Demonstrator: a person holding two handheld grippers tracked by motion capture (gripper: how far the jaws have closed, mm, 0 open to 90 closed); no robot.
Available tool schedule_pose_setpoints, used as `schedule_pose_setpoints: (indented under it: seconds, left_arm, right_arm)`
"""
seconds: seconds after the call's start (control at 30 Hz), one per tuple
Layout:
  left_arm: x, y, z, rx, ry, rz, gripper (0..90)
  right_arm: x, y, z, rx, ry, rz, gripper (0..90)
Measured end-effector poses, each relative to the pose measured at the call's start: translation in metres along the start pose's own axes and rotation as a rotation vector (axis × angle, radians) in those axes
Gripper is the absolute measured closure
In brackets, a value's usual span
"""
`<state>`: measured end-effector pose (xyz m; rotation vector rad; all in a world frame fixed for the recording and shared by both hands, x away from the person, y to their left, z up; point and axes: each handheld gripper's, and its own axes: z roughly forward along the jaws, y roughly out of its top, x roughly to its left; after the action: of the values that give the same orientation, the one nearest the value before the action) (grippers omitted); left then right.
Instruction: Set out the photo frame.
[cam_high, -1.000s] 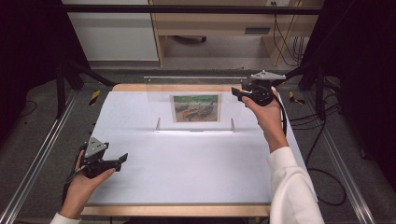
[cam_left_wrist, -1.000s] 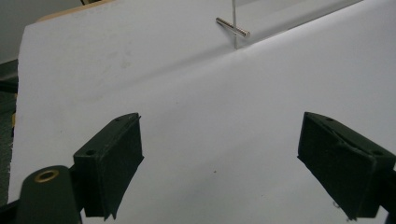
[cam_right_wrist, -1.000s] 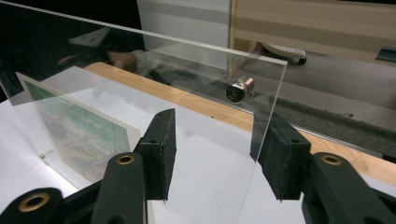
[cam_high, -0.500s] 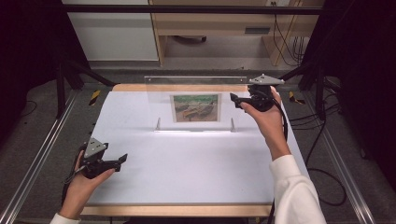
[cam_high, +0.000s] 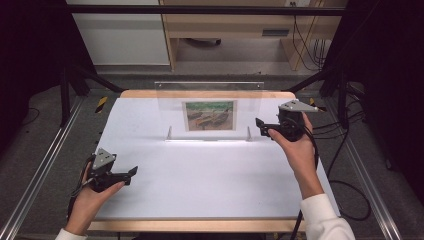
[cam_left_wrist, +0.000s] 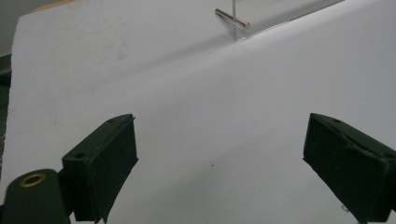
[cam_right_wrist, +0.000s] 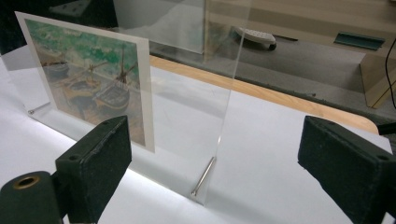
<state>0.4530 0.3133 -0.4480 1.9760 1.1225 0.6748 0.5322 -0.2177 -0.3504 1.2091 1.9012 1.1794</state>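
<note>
Clear picture stand upright at upper centre of white bench, right claw just opening beside its right edge, empty, left claw open at lower left.

A white sheet is seen over the table, edged by a pale wooden rim at the near side. A clear, colourless stand is set at the far middle, carried on silver pins. Within it a picture is shown in greens, browns and ochres with a white border. The left gripper and right gripper are coloured black, each topped by a grey plate.
</note>
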Motion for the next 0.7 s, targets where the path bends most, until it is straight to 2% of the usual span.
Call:
schedule_pose_setpoints:
  seconds: [0.17,0.53,0.7]
  left_arm:
    - [0.0,0.0,0.001,0.004,-0.003,0.0,8.1]
    - [0.0,-0.001,0.001,0.004,-0.003,0.001,6.9]
    - [0.0,-0.001,0.001,0.008,-0.004,0.01,6.7]
  right_arm:
    - [-0.002,-0.014,-0.01,0.002,0.002,0.017,8.4]
    - [-0.002,-0.047,-0.02,0.042,-0.005,0.019,6.8]
    - [-0.002,-0.056,-0.024,0.051,-0.006,0.03,6.6]
